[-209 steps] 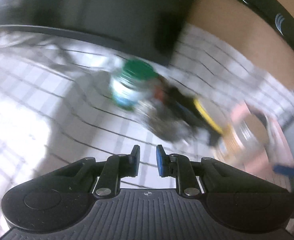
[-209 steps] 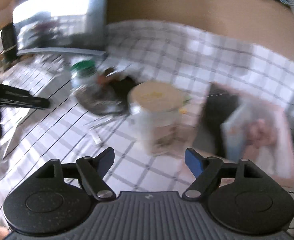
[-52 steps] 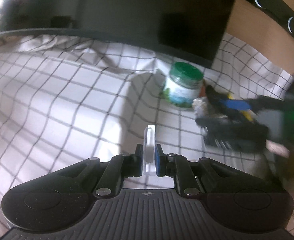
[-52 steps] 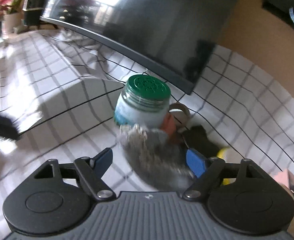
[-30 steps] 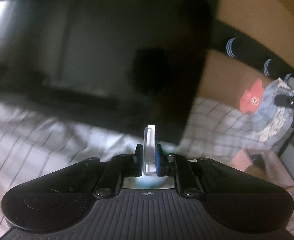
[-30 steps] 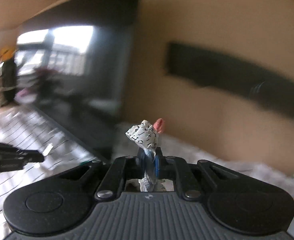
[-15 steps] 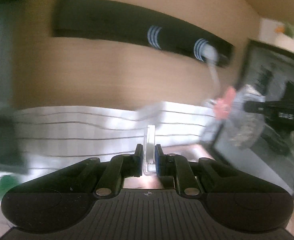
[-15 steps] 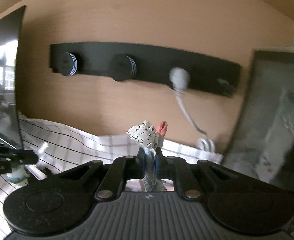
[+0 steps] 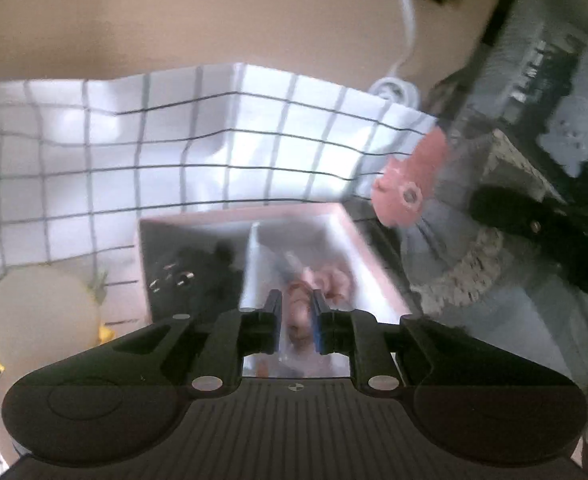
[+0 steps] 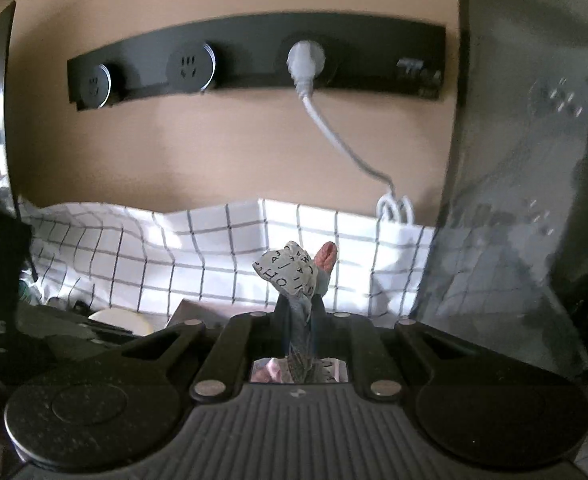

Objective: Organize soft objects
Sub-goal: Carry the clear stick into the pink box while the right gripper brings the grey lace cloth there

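My right gripper (image 10: 299,322) is shut on a grey lettered fabric piece with a pink flower (image 10: 292,270), held up in the air. The same fabric piece (image 9: 410,196) hangs at the right of the left wrist view, above the right edge of a pink box (image 9: 354,236). My left gripper (image 9: 296,314) hovers over the pink box with a narrow gap between its jaws and nothing visible in them. Pinkish soft things and a dark item (image 9: 198,276) lie inside the box.
A cream-lidded jar (image 9: 38,316) stands left of the box. The checked tablecloth (image 9: 174,152) covers the table. A black socket strip with a white plug and cable (image 10: 306,64) is on the wall. A dark glossy panel (image 10: 534,168) stands at the right.
The clear piece that was between my left jaws is gone and the jaws have parted slightly. The left gripper has swung down over the pink box. The right gripper still holds the fabric.
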`<act>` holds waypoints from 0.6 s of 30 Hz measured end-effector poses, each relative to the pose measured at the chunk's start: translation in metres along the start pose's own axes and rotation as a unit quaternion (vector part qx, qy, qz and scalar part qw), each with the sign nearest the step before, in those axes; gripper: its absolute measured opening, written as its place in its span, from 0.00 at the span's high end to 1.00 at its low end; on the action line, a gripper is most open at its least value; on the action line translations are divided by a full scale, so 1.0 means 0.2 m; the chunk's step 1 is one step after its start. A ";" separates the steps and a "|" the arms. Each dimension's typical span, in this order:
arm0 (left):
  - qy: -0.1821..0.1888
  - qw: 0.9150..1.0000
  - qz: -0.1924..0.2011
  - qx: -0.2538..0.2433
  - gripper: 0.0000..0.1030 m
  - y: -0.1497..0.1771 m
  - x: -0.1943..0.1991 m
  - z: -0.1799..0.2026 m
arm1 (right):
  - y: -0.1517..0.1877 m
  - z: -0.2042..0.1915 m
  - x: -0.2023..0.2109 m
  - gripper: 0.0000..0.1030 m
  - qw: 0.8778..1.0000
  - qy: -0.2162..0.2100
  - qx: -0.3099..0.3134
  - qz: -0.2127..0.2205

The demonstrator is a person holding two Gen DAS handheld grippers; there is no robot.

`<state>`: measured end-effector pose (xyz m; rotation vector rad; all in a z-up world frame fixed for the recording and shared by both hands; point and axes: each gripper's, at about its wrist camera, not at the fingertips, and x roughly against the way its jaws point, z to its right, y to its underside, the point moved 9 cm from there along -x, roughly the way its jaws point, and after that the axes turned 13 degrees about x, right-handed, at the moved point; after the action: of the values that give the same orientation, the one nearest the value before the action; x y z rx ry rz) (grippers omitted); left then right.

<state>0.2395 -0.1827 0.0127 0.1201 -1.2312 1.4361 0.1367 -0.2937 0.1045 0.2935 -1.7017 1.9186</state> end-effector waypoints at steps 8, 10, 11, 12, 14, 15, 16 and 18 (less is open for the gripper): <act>-0.006 0.998 0.059 0.002 0.83 -0.02 0.25 -0.07 | 0.12 -0.16 -0.21 0.91 0.998 -0.030 0.026 -0.038; -0.010 0.997 0.073 0.003 0.83 -0.03 0.32 -0.08 | 0.18 -0.21 -0.30 0.91 0.997 -0.032 0.036 -0.061; -0.013 0.997 0.078 0.006 0.83 -0.04 0.37 -0.10 | 0.21 -0.24 -0.34 0.91 0.996 -0.031 0.043 -0.073; -0.015 0.996 0.084 0.011 0.83 -0.04 0.42 -0.12 | 0.24 -0.27 -0.38 0.91 0.995 -0.030 0.050 -0.082; -0.021 0.995 0.094 0.023 0.83 -0.03 0.50 -0.17 | 0.29 -0.33 -0.45 0.91 0.992 -0.038 0.063 -0.103; -0.026 0.994 0.099 0.029 0.83 -0.02 0.54 -0.20 | 0.32 -0.36 -0.48 0.91 0.991 -0.043 0.066 -0.112; -0.031 0.993 0.104 0.036 0.83 -0.02 0.58 -0.23 | 0.35 -0.40 -0.52 0.91 0.989 -0.050 0.069 -0.123; -0.039 0.991 0.114 0.051 0.83 0.00 0.66 -0.30 | 0.38 -0.44 -0.55 0.91 0.989 -0.037 0.077 -0.123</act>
<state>0.2312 -0.0537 0.0760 0.1080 -1.2666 1.7065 0.2046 -0.2410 -0.0308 0.6109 -1.4865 1.8762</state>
